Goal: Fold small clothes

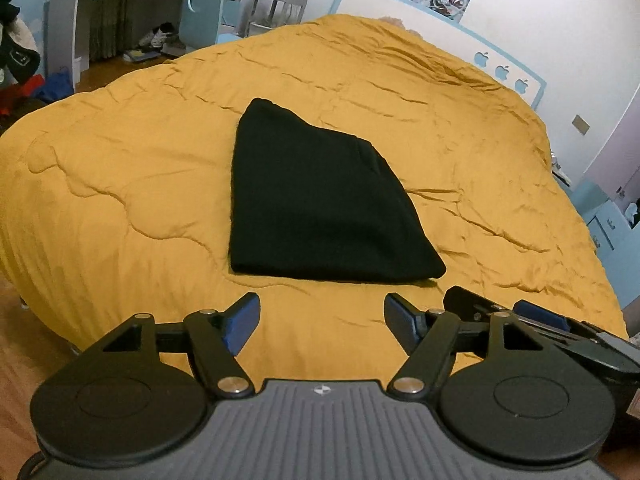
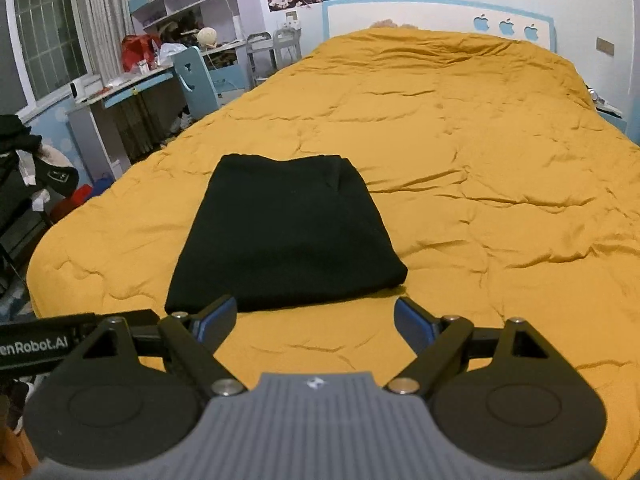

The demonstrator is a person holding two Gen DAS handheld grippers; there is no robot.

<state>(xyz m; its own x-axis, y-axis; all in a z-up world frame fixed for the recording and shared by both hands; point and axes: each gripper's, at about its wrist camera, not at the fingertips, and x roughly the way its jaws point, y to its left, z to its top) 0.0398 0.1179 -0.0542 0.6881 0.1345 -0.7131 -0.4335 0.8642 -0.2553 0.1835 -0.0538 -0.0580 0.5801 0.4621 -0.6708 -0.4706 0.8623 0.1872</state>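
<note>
A black garment [image 1: 316, 200] lies folded into a flat, compact shape on the mustard-yellow quilt [image 1: 120, 184]. It also shows in the right wrist view [image 2: 284, 232]. My left gripper [image 1: 322, 322] is open and empty, just short of the garment's near edge. My right gripper [image 2: 316, 320] is open and empty too, at the garment's near right corner. The right gripper's fingers [image 1: 536, 314] show at the right edge of the left wrist view, beside the left gripper.
The quilt [image 2: 480, 200] covers a large bed with a blue-and-white headboard [image 2: 440, 16]. A desk and a blue chair [image 2: 192, 76] stand to the left. Clothes pile up on the floor at the far left [image 1: 24, 80]. A nightstand [image 1: 608, 220] stands at the right.
</note>
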